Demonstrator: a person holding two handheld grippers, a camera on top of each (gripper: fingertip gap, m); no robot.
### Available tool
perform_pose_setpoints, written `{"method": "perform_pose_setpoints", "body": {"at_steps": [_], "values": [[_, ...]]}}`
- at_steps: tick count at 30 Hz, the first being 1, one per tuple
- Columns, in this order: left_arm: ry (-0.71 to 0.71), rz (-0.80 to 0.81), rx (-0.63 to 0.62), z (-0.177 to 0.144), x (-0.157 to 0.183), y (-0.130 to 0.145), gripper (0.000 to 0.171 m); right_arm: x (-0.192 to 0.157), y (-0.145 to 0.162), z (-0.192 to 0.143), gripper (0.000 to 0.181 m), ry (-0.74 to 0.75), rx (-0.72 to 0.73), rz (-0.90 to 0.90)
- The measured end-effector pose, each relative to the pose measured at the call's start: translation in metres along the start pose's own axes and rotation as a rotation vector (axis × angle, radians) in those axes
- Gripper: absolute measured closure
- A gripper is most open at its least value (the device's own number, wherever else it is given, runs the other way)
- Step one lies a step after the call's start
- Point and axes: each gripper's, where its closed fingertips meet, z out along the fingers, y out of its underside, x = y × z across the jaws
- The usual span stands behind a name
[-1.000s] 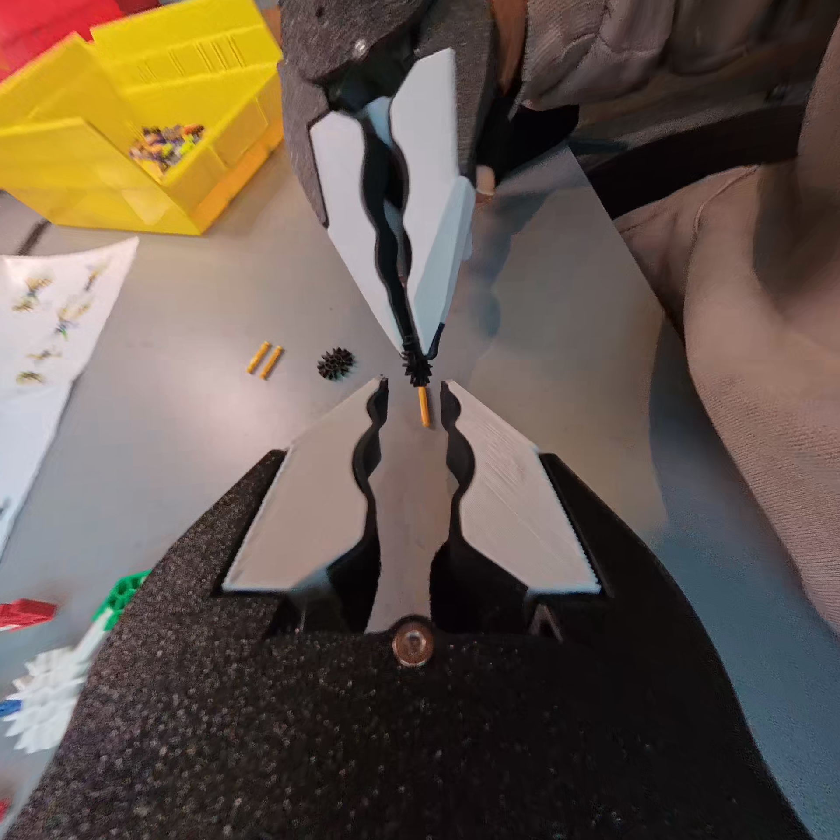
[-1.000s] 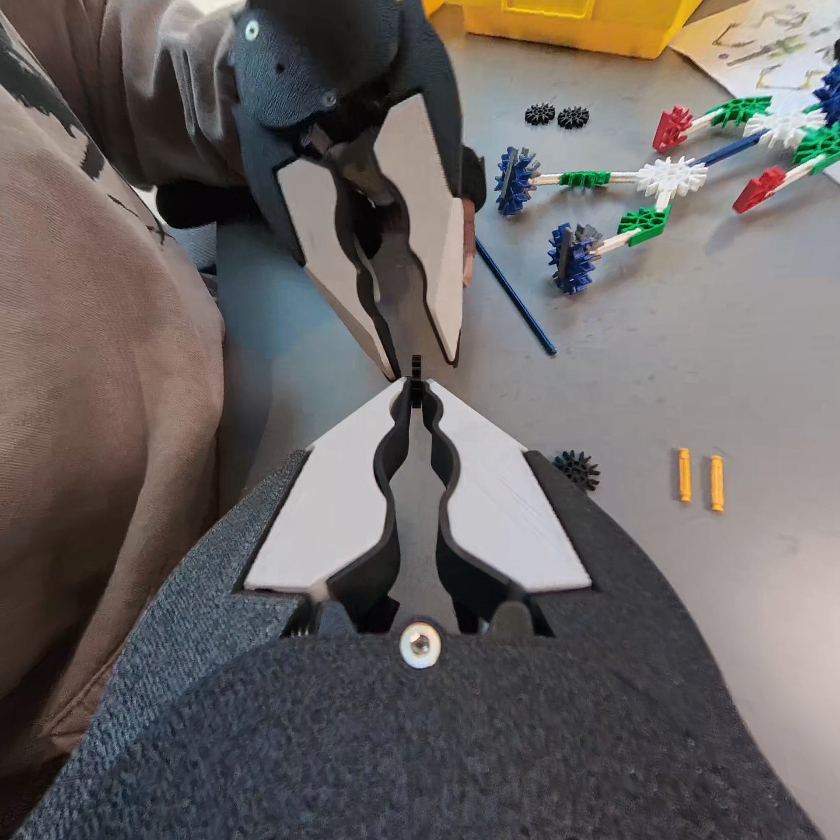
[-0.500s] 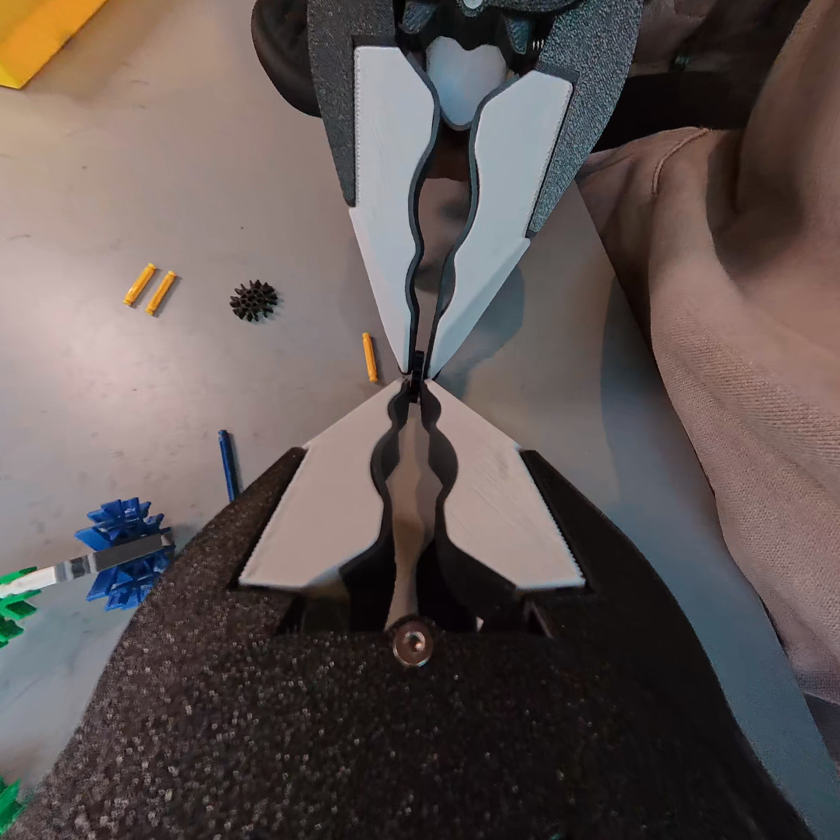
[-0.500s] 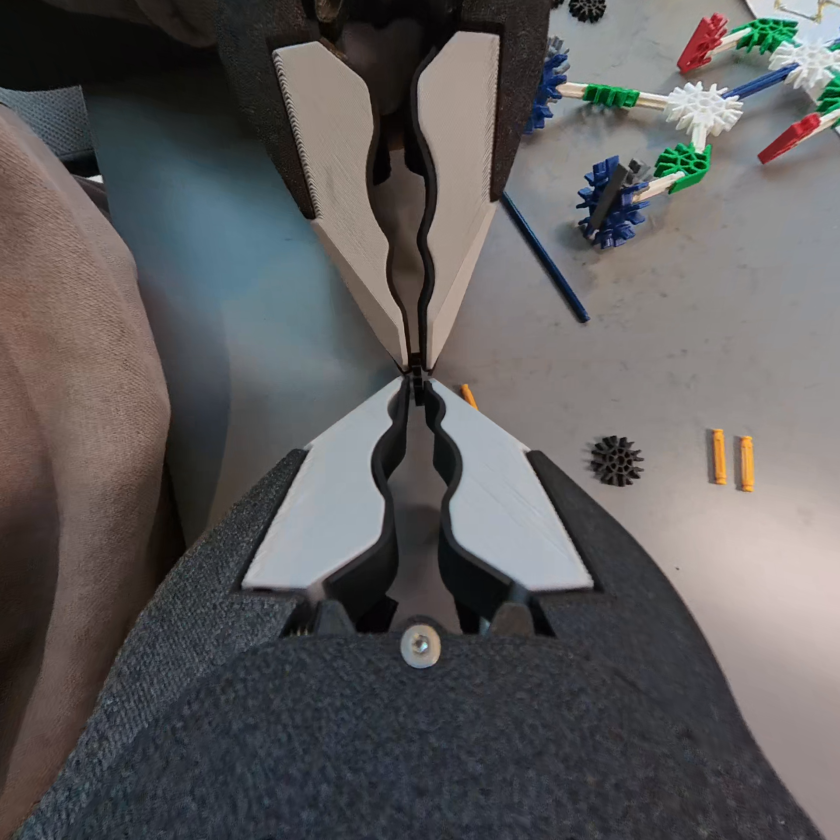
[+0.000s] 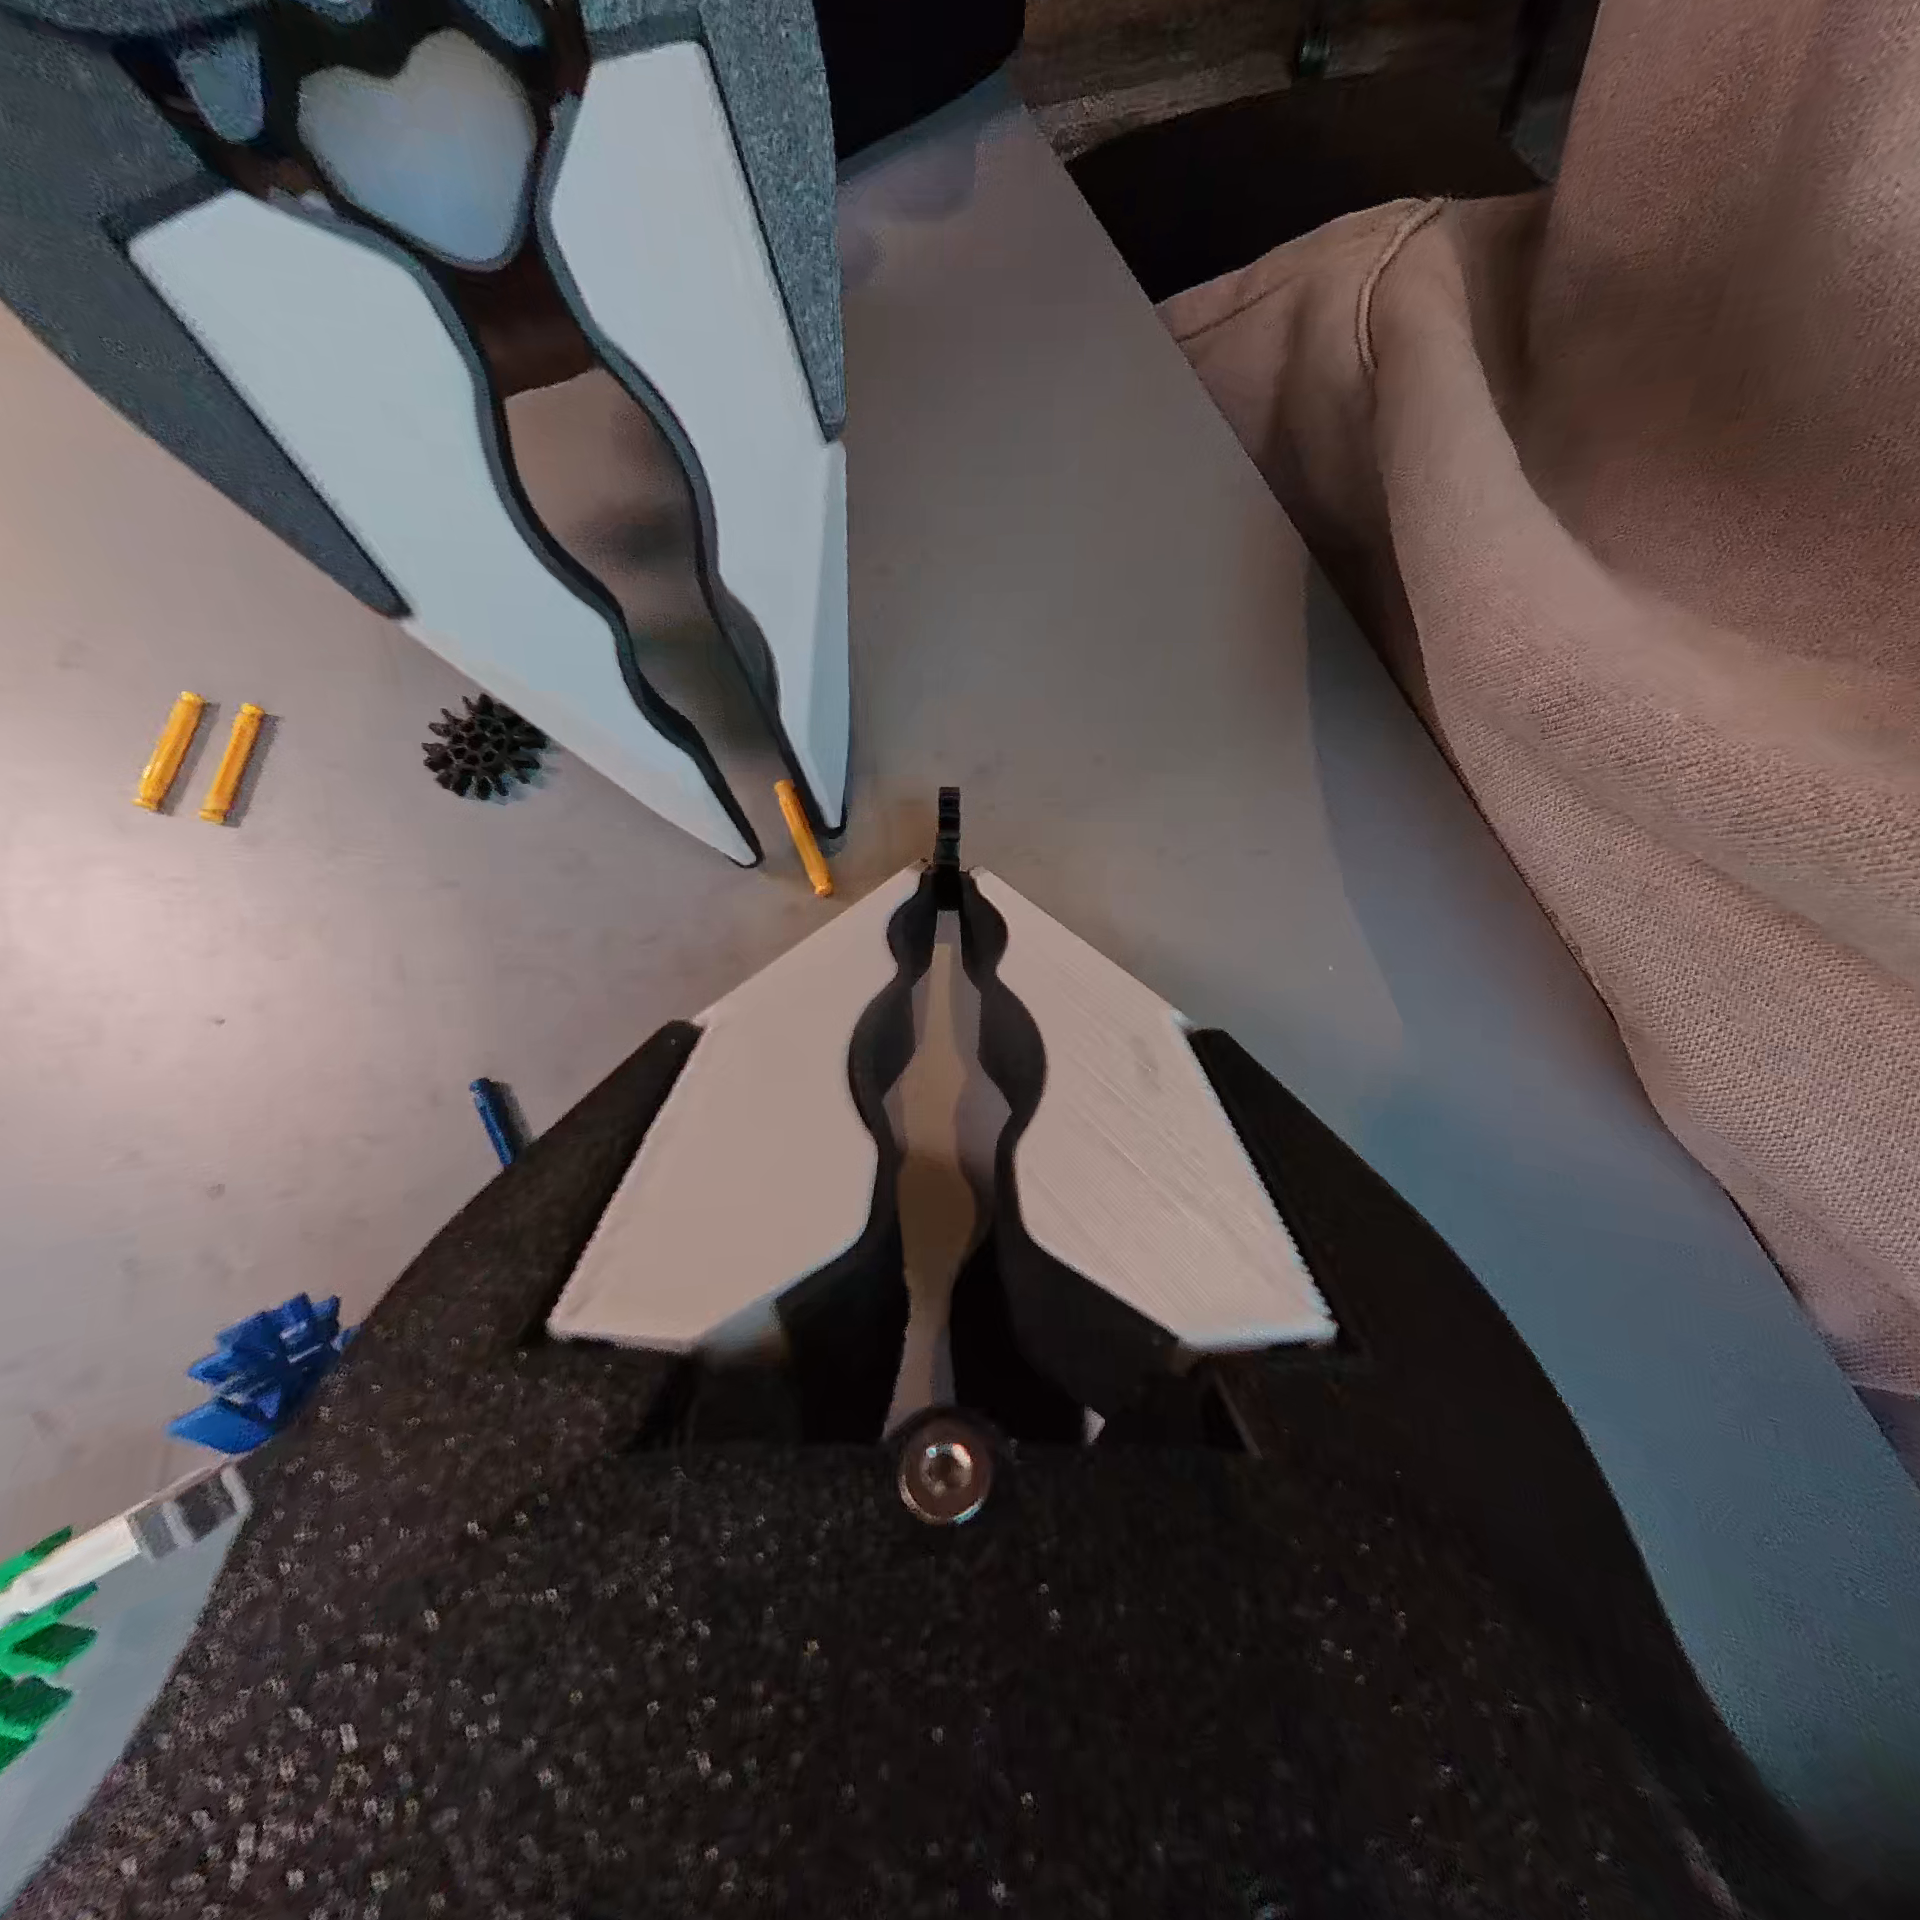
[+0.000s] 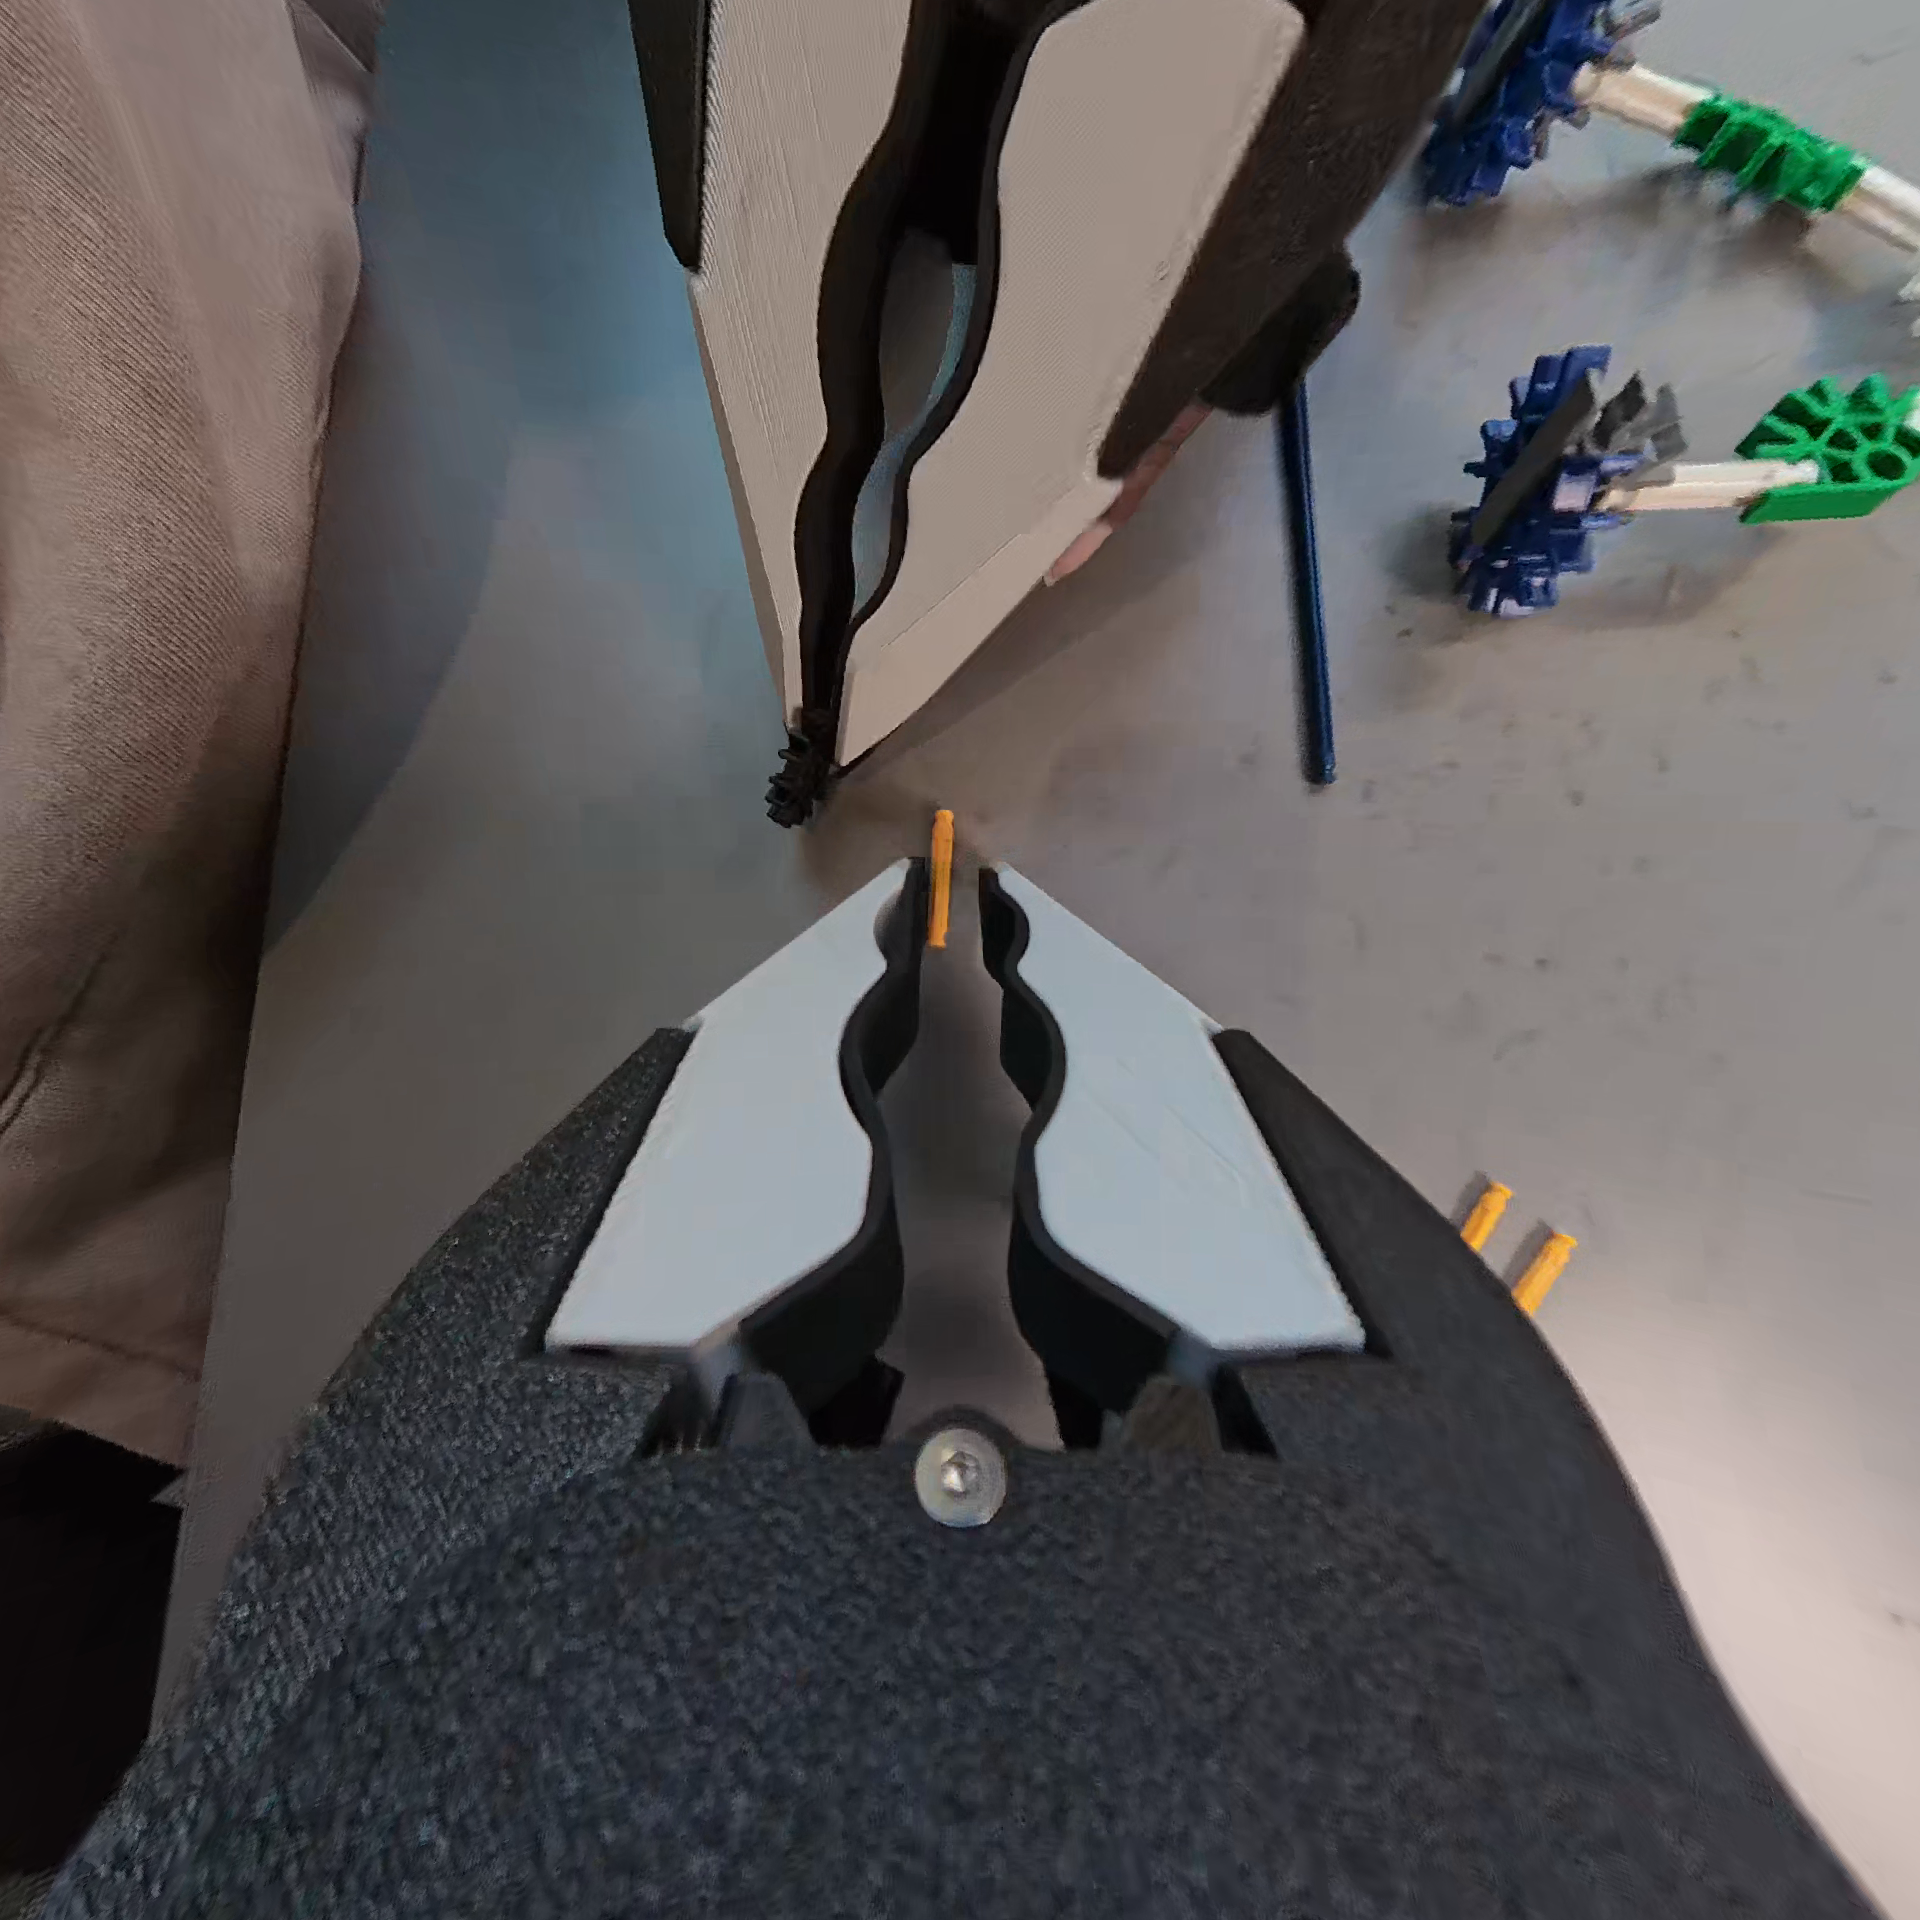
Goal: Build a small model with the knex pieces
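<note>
Left wrist view, left gripper clamped on black toothed wheel, right gripper jaws apart w/ orange peg between tips, 2 more pegs nearby on desk, blue rod beyond.

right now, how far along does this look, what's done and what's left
Done: a blue, green and white rod-and-connector assembly lies partly built to one side. In hand: the left gripper is shut on a black spiky connector; the right gripper has its jaws apart around an orange rod, not clamped. Left: two orange rods and another black connector lie loose.
</note>
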Motion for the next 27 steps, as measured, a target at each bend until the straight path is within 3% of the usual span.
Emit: {"method": "perform_pose_setpoints", "body": {"at_steps": [5,11,27], "values": [[0.050,0.022,-0.019,0.000,-0.004,-0.001,0.169,-0.007,0.000,-0.002,0.180,-0.050,0.006,-0.057],[0.142,0.064,-0.035,0.005,0.003,-0.004,0.169,-0.024,-0.020,-0.023,0.180,-0.054,0.121,-0.149],[0.211,0.171,-0.082,0.010,0.010,-0.010,0.169,-0.037,-0.015,-0.013,0.180,-0.036,-0.117,-0.391]]}}
